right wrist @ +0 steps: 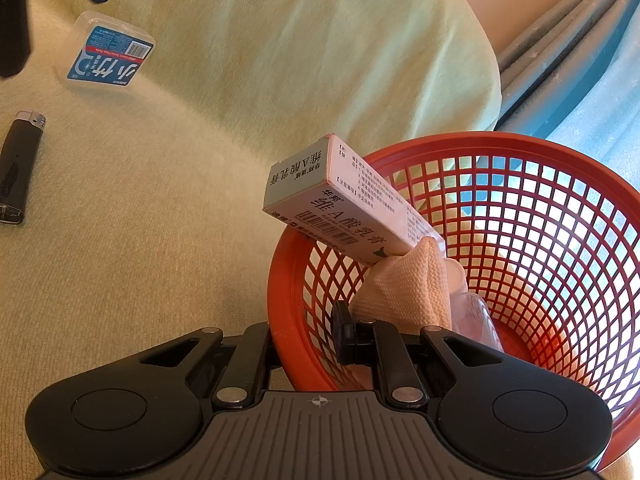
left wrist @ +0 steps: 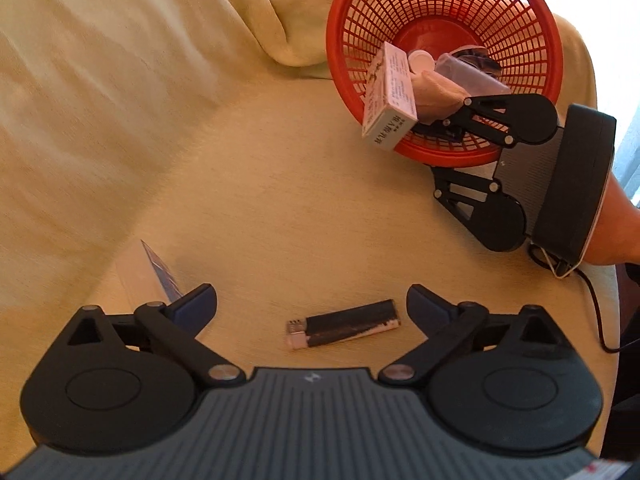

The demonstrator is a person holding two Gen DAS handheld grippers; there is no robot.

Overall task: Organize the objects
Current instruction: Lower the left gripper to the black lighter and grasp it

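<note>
A black lighter (left wrist: 342,325) with a silver top lies on the pale yellow cover, between the fingers of my open left gripper (left wrist: 312,306); it also shows in the right wrist view (right wrist: 18,166). My right gripper (right wrist: 316,340) is shut on the near rim of the red mesh basket (right wrist: 520,208), one finger inside, one outside. The basket (left wrist: 440,12) holds a white medicine box (right wrist: 340,204) leaning over the rim, a folded pink cloth (right wrist: 404,288) and a clear bottle (left wrist: 468,72). A blue-labelled floss pack (right wrist: 110,54) lies beside my left gripper (left wrist: 148,268).
The soft cover (left wrist: 280,184) rises in folds at the back and left. A curtain (right wrist: 568,40) hangs behind the basket. A black cable (left wrist: 596,308) trails from the right gripper across the surface.
</note>
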